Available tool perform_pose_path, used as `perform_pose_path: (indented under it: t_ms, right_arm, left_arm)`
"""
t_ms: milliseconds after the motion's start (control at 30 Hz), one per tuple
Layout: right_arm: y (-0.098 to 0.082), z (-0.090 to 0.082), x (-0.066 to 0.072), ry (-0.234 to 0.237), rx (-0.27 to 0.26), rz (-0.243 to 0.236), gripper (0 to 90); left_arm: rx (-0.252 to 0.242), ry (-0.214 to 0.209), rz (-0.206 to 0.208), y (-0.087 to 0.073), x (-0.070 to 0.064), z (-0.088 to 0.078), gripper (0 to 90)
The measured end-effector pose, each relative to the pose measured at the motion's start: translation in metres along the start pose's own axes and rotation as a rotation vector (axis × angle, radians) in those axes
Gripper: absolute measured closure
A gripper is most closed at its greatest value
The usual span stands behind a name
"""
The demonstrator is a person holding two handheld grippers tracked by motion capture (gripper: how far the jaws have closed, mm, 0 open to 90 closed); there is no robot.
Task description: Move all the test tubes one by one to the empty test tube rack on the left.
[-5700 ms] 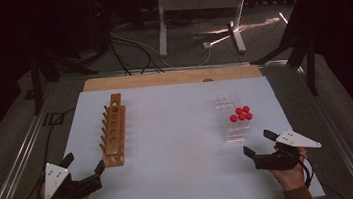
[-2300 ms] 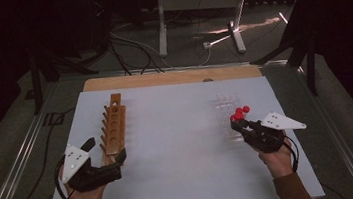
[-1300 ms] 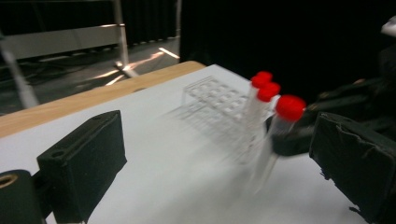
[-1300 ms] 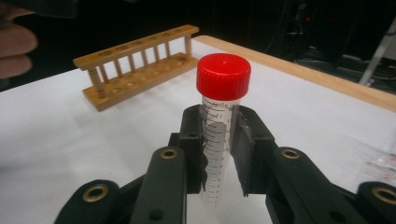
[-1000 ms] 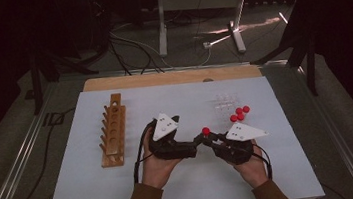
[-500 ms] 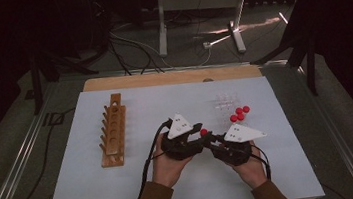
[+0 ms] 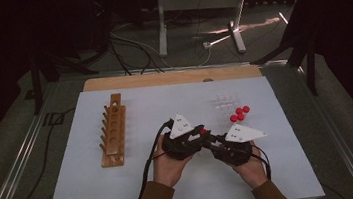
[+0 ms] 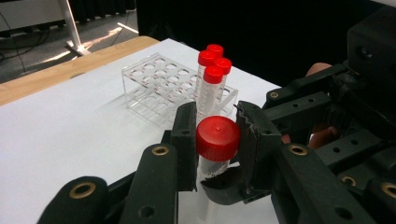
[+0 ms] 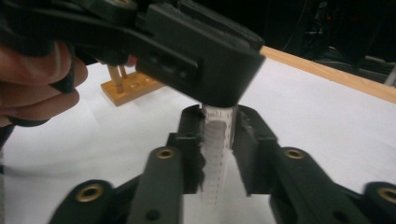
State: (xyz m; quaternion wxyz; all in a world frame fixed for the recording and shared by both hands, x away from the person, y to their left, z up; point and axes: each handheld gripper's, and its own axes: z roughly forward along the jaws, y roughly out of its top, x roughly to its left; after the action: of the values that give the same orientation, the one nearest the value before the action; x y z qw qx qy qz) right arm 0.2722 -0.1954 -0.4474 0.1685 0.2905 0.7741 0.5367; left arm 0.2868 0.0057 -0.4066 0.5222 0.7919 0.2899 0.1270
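A clear tube with a red cap (image 7: pixel 202 131) is held upright between both grippers at the table's middle. In the left gripper view my left gripper (image 8: pixel 217 133) has just been closing, and its pads now press on both sides of the red cap (image 8: pixel 217 138). In the right gripper view my right gripper (image 9: pixel 218 126) holds the tube's clear body (image 9: pixel 217 144) lower down. Its jaws have just been opening a little, but the pads still touch the tube. The left gripper's jaw (image 9: pixel 201 51) hides the cap there. In the high view the left gripper (image 7: pixel 202 137) and right gripper (image 7: pixel 210 143) meet tip to tip.
A clear plastic rack (image 7: pixel 225 105) with three red-capped tubes (image 7: pixel 239 114) stands at the back right, just behind the grippers (image 8: pixel 212 70). A wooden tube rack (image 7: pixel 112 129) lies on the left of the white mat (image 7: pixel 74 191). Cables trail off the table.
The left gripper has moved slightly right onto the tube and shut its jaws on the red cap. The right hand has kept still with the tube.
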Motion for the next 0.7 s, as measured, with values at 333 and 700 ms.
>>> perform_pose_path:
  t_ms: [333,700]
  right_arm:
    - [-0.005,-0.007,-0.012,-0.051,-0.046,0.069,37.9]
    - [-0.004,-0.012,-0.015,-0.099,-0.016,0.083,7.4]
  left_arm:
    - [-0.036,0.048,-0.043,0.003,0.015,-0.016,71.1]
    - [-0.047,0.083,-0.070,0.006,0.027,-0.028,71.1]
